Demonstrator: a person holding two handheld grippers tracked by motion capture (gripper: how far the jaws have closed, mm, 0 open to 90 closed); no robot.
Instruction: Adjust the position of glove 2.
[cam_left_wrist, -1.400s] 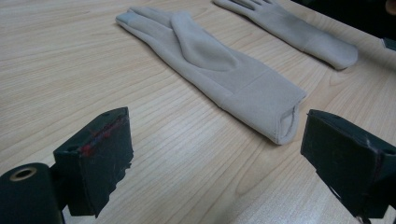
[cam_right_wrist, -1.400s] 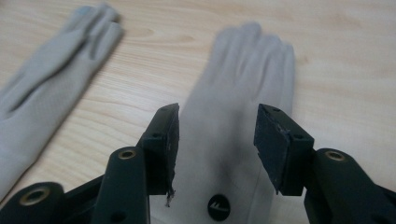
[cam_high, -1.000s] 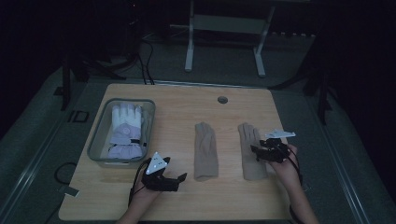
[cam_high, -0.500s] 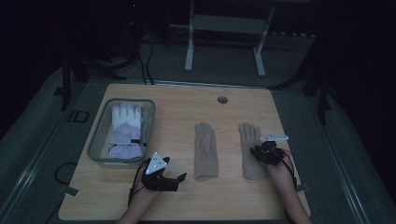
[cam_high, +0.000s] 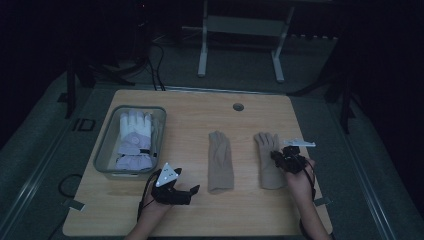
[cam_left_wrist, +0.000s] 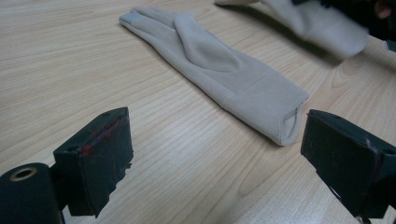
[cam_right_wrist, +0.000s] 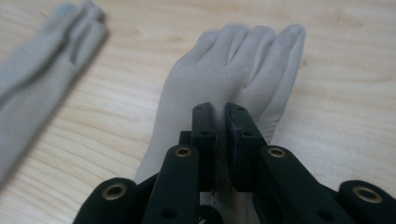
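Note:
Two beige gloves lie flat on the wooden table (cam_high: 190, 120), fingers pointing away. My right gripper (cam_high: 277, 157) sits over the right beige glove (cam_high: 270, 178); in the right gripper view the gripper (cam_right_wrist: 219, 116) is shut, pinching a fold of this glove (cam_right_wrist: 187, 88) at its palm. My left gripper (cam_high: 193, 192) rests open on the table just left of the cuff of the left beige glove (cam_high: 220, 161). In the left gripper view this gripper (cam_left_wrist: 215, 158) has its jaws wide apart, with the glove's (cam_left_wrist: 219, 65) open cuff beyond them, untouched.
A clear bin (cam_high: 106, 140) at the table's left holds a white and lavender glove (cam_high: 133, 139). A round cable hole (cam_high: 238, 107) sits near the far edge. A white stand (cam_high: 240, 25) stands on the floor beyond the table.
My right gripper has shifted a little left over the right beige glove and turned, its grey plate now pointing right. The left gripper has stayed in place.

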